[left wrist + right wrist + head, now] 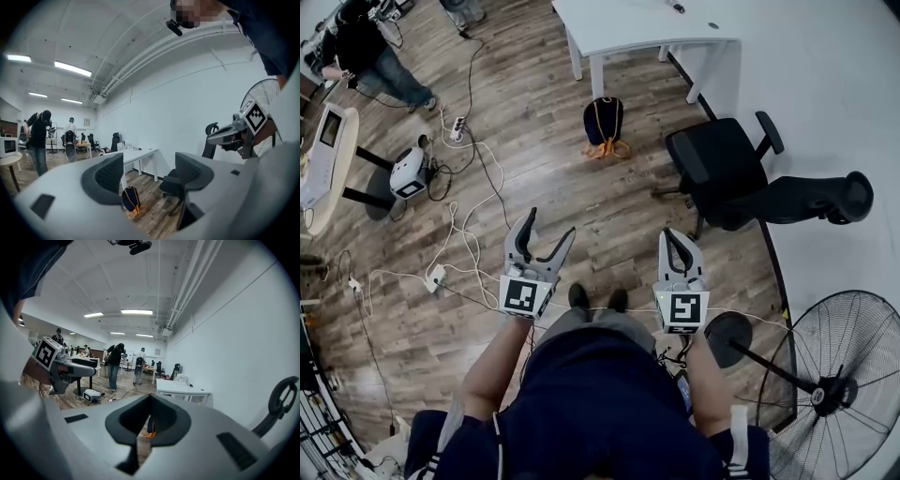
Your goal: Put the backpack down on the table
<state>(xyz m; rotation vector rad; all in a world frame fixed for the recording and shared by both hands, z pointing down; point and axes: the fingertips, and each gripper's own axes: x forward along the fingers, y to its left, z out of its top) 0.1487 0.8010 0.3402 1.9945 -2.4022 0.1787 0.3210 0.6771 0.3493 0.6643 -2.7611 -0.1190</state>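
A dark backpack (603, 122) with orange straps stands upright on the wooden floor, beside a leg of the white table (637, 23). Both grippers are held out in front of the person, well short of it. My left gripper (550, 225) is open with nothing between its jaws. In the left gripper view, the backpack (131, 198) shows through the gap between them, below the table (136, 154). My right gripper (672, 234) is shut on nothing. Only a sliver of the backpack (150, 426) shows past its closed pads in the right gripper view.
A black office chair (722, 173) stands right of the backpack, against the white wall. A floor fan (834, 384) is at the lower right. Cables and power strips (469, 244) run over the floor at left, near a small white device (408, 173). A person (370, 52) stands far left.
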